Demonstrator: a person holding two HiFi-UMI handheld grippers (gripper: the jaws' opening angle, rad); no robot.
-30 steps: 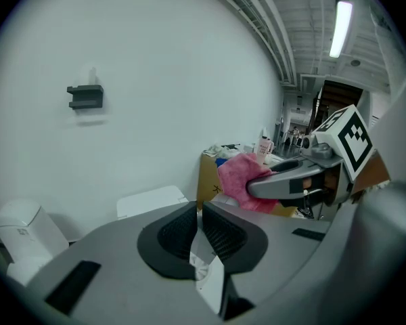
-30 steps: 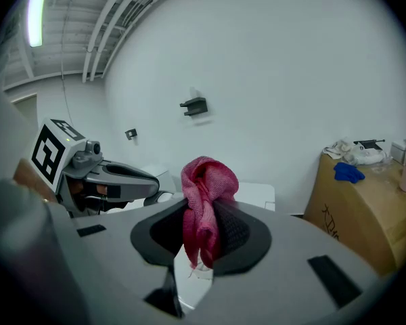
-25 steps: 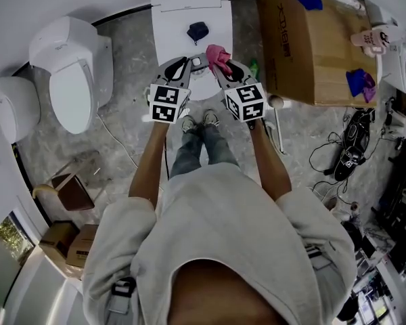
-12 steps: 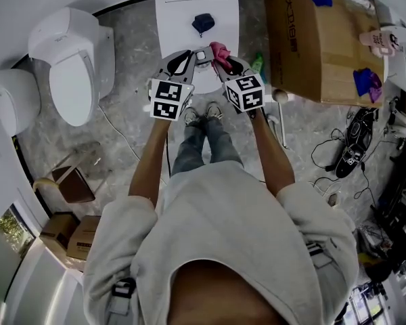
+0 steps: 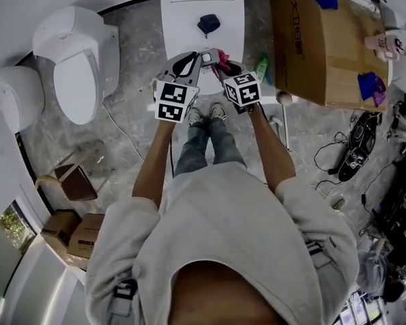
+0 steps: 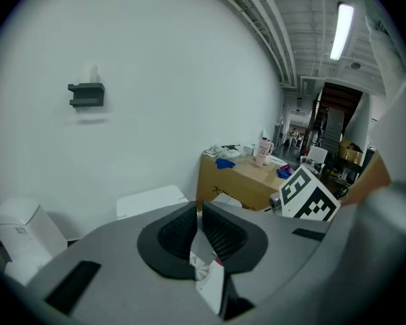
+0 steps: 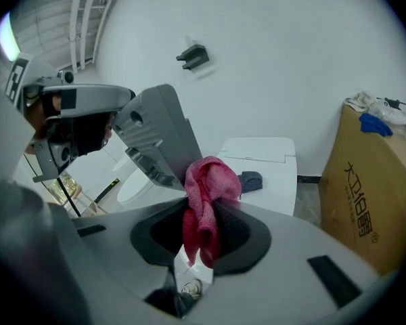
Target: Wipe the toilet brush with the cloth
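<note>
My right gripper (image 5: 220, 63) (image 7: 201, 212) is shut on a pink cloth (image 5: 224, 58) (image 7: 210, 185), which bunches above its jaws and hangs down between them. To its left, my left gripper (image 5: 197, 59) (image 6: 198, 226) has its jaws pressed onto a thin white piece (image 6: 208, 276) that looks like part of the toilet brush (image 5: 206, 57). Only a small part of it shows. The cloth sits right beside that piece, over the front of the middle toilet (image 5: 201, 5). In the right gripper view the left gripper (image 7: 155, 137) stands close behind the cloth.
A dark blue rag (image 5: 208, 24) (image 7: 252, 179) lies on the middle toilet's lid. A large cardboard box (image 5: 318, 39) (image 7: 372, 188) stands to the right. Two more toilets (image 5: 74, 59) stand at the left. A white ball-ended stick (image 5: 284, 117) and cables (image 5: 355, 147) lie on the floor at right.
Both grippers have moved forward toward the toilet lid. The right one has closed in on the left, bringing the pink cloth up against the held white piece.
</note>
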